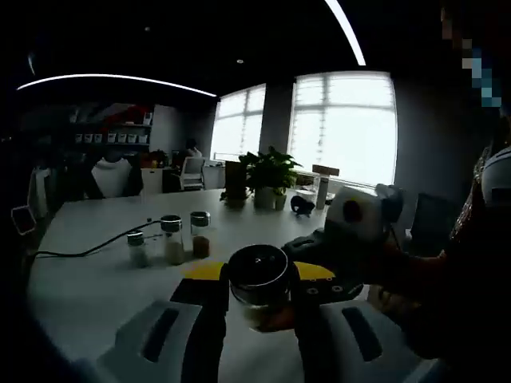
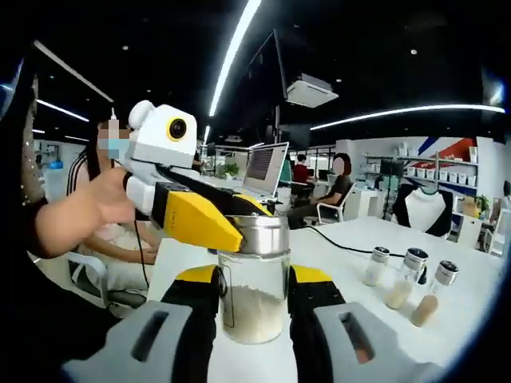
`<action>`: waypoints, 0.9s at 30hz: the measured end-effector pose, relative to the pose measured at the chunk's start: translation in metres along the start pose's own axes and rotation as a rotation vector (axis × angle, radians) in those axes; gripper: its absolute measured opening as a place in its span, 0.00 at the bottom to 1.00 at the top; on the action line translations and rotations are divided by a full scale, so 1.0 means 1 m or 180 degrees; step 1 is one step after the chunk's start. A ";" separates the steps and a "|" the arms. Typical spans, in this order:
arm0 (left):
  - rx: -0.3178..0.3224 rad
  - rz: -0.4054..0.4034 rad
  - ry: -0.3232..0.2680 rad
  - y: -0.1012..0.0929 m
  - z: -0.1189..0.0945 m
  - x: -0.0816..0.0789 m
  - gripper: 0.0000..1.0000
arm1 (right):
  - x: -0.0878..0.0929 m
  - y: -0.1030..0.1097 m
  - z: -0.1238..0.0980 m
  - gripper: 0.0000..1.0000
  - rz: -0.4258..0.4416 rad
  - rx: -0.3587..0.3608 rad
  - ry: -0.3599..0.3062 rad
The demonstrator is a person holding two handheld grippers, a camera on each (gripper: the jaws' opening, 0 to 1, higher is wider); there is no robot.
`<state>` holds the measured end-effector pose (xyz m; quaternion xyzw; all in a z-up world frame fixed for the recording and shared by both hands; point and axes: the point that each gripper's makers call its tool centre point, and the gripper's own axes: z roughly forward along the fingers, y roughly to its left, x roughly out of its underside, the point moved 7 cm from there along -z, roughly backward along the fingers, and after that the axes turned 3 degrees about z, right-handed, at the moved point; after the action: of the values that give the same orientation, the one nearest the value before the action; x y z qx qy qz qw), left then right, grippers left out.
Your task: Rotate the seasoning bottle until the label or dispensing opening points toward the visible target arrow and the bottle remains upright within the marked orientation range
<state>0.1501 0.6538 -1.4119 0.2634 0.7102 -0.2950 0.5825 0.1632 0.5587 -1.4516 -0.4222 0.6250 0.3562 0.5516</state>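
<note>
A glass seasoning bottle (image 2: 254,299) with white powder and a metal lid (image 2: 259,233) is held upright above the white table (image 2: 471,287). My right gripper (image 2: 254,275) is shut on its glass body, a jaw on each side. My left gripper (image 2: 227,227) comes in from the left and clamps the lid with its yellow-tipped jaws. In the left gripper view I look down on the dark round lid (image 1: 258,270), with my left gripper (image 1: 259,275) shut around it and my right gripper (image 1: 323,279) reaching in from the right. A hand holds each gripper.
Three small seasoning bottles (image 1: 173,239) stand in a row on the table (image 1: 88,295), also seen as bottles (image 2: 403,279) at the right. A black cable (image 1: 88,250) runs left. A potted plant (image 1: 267,171), a laptop (image 2: 267,167) and seated people (image 2: 335,187) are behind.
</note>
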 end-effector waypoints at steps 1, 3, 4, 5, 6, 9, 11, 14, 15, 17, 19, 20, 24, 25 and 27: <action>-0.0084 -0.0066 0.0017 0.004 0.002 0.000 0.32 | 0.000 0.000 0.002 0.30 0.0004 0.0042 0.0012; -0.0233 -0.0068 0.0059 0.007 0.005 0.000 0.32 | 0.002 -0.003 0.006 0.30 -0.0014 0.0180 0.0048; -0.0263 -0.0085 0.0060 0.008 0.006 -0.001 0.32 | 0.003 -0.004 0.009 0.30 -0.0038 0.0212 0.0051; -0.0302 -0.0118 0.0065 0.009 0.007 0.000 0.32 | 0.003 -0.005 0.009 0.30 -0.0038 0.0227 0.0054; -0.0350 -0.0179 0.0069 0.012 0.008 0.000 0.32 | 0.005 -0.007 0.012 0.31 -0.0029 0.0251 0.0058; -0.0394 -0.0218 0.0088 0.015 0.010 0.002 0.32 | 0.007 -0.009 0.014 0.31 -0.0021 0.0293 0.0065; -0.0435 -0.0177 0.0103 0.021 0.009 0.003 0.31 | 0.009 -0.011 0.016 0.31 0.0003 0.0310 0.0080; -0.0514 -0.0042 0.0160 0.029 0.010 0.005 0.31 | 0.012 -0.012 0.018 0.32 0.0038 0.0332 0.0147; -0.0595 0.0062 0.0203 0.032 0.009 0.007 0.31 | 0.013 -0.012 0.018 0.35 0.0034 0.0341 0.0177; -0.0743 0.0145 0.0237 0.043 0.006 0.010 0.31 | 0.021 -0.014 0.014 0.40 0.0075 0.0391 0.0256; -0.0837 0.0099 0.0224 0.058 0.002 0.016 0.31 | 0.027 -0.014 0.009 0.38 0.0154 0.0390 0.0266; -0.0884 0.0103 0.0236 0.065 0.001 0.019 0.31 | 0.029 -0.013 0.007 0.37 0.0187 0.0405 0.0278; -0.1123 0.0381 0.0435 0.092 -0.003 0.041 0.31 | 0.037 -0.012 0.000 0.33 0.0246 0.0435 0.0329; -0.1148 0.0363 0.0454 0.097 -0.003 0.048 0.31 | 0.038 -0.012 -0.002 0.32 0.0259 0.0429 0.0333; -0.1171 0.0389 0.0509 0.107 -0.005 0.059 0.31 | 0.039 -0.011 -0.005 0.30 0.0276 0.0435 0.0331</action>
<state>0.2126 0.7322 -1.4815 0.2177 0.7788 -0.1026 0.5793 0.1700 0.5448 -1.4898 -0.3740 0.6934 0.3138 0.5300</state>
